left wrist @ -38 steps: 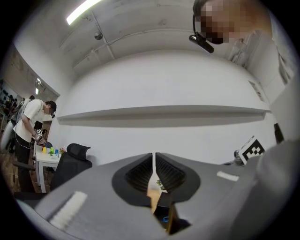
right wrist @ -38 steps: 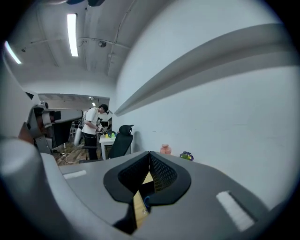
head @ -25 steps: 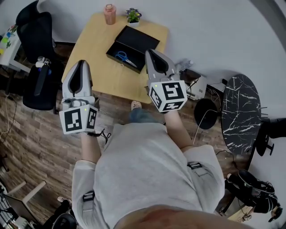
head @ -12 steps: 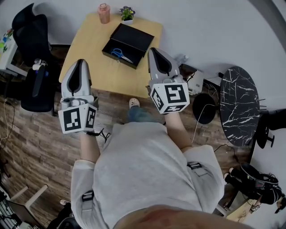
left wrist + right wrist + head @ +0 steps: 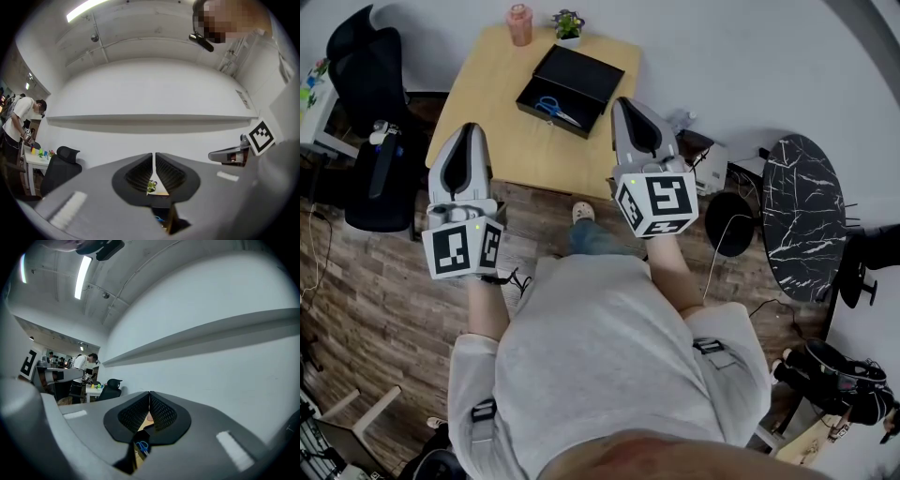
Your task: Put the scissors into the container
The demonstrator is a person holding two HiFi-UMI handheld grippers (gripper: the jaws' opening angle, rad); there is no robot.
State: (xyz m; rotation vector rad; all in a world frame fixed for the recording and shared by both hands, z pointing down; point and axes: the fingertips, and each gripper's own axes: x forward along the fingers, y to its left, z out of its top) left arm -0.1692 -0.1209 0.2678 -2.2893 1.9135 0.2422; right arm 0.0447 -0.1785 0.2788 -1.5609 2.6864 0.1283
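Observation:
Blue-handled scissors point(image 5: 551, 107) lie inside a black open container point(image 5: 581, 70) on a light wooden table point(image 5: 492, 112). The person stands back from the table with both grippers raised in front of the body. My left gripper point(image 5: 472, 128) is shut and holds nothing, over the table's near left edge. My right gripper point(image 5: 622, 101) is shut and empty too, near the table's right edge, just right of the container. Past the shut jaws in the right gripper view point(image 5: 149, 393), the scissors point(image 5: 142, 446) show small and low. The left gripper view point(image 5: 153, 153) looks at a white wall.
A pink cup point(image 5: 519, 25) and a small potted plant point(image 5: 567, 25) stand at the table's far edge. A black office chair point(image 5: 366, 66) is at the left and a round marble side table point(image 5: 803, 230) at the right. A person point(image 5: 18, 124) stands at a desk far left.
The table and container sit slightly higher in the head view than a second ago. Both grippers have stayed shut in nearly the same pose.

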